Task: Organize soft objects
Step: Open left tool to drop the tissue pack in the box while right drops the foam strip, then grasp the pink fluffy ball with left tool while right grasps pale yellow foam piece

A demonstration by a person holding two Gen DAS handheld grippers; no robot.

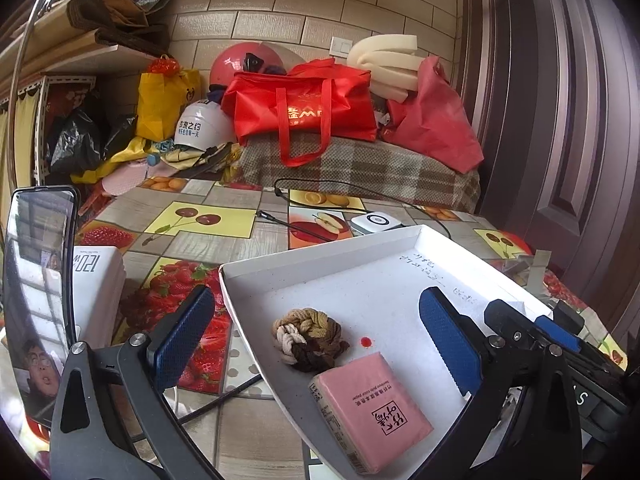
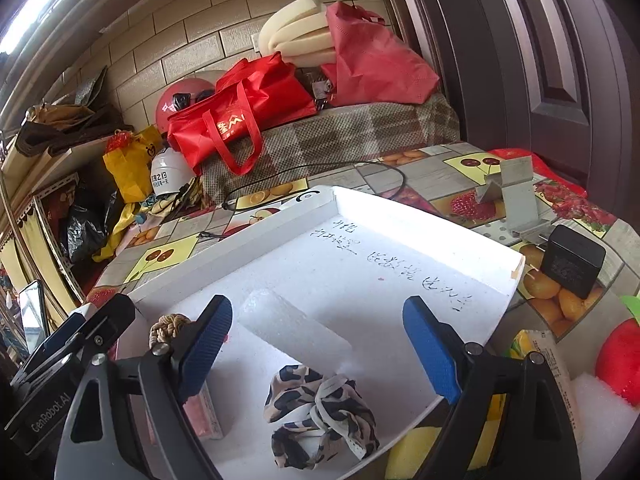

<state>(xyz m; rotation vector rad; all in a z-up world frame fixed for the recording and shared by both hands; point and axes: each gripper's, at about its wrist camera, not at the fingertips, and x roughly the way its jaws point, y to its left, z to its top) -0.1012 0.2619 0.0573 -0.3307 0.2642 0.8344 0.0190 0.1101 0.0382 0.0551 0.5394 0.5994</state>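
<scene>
Left wrist view: my left gripper (image 1: 316,334) stands spread wide and empty over the near left end of the white tray (image 1: 320,256). Inside the tray, between its fingers and touching neither, lie a braided hair tie (image 1: 306,338) and, just nearer me, a pink tissue pack (image 1: 370,410).

Right wrist view, further right in the same tray: my right gripper (image 2: 320,344) is likewise spread, gripping nothing. A leopard-print scrunchie (image 2: 320,416) lies on the tray floor below its fingers, beside a white foam block (image 2: 292,328).

Judgement: three soft items are delivered; both grippers are at the release step. A yellow sponge (image 2: 436,452) lies just off the tray's right edge. Next move calls for backing clear, then fetching it.
</scene>
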